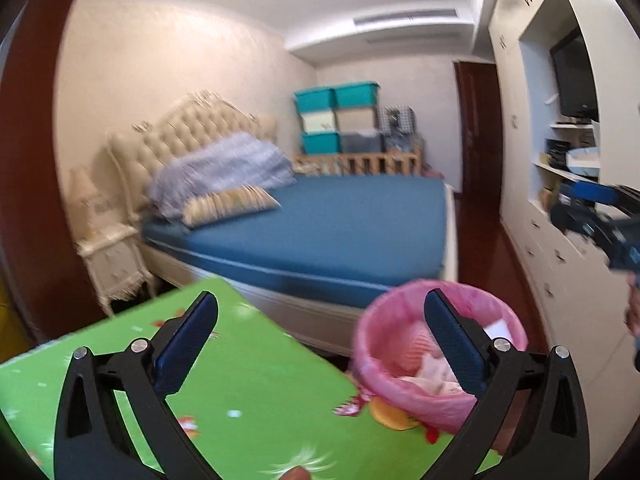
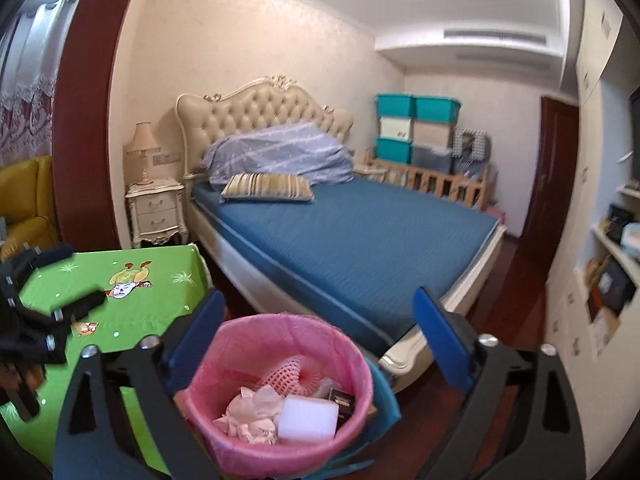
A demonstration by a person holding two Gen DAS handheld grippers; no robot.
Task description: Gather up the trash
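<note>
A bin lined with a pink bag (image 2: 280, 380) stands on the floor beside a green cartoon-print table (image 2: 132, 296). It holds crumpled tissue (image 2: 252, 412), a white foam block (image 2: 308, 416), a pink foam net (image 2: 292, 372) and a small dark box (image 2: 342, 400). My right gripper (image 2: 320, 316) is open and empty, just above the bin. My left gripper (image 1: 320, 320) is open and empty over the green table (image 1: 240, 392), with the bin (image 1: 436, 360) to its right. The left gripper also shows at the left edge of the right wrist view (image 2: 52, 292).
A bed with a blue sheet (image 2: 352, 240) fills the middle of the room. A cream nightstand (image 2: 156, 212) with a lamp stands by it. White cupboards with shelves (image 2: 600, 280) line the right wall. Stacked storage boxes (image 2: 416, 132) stand at the back. A yellow armchair (image 2: 24, 200) is at left.
</note>
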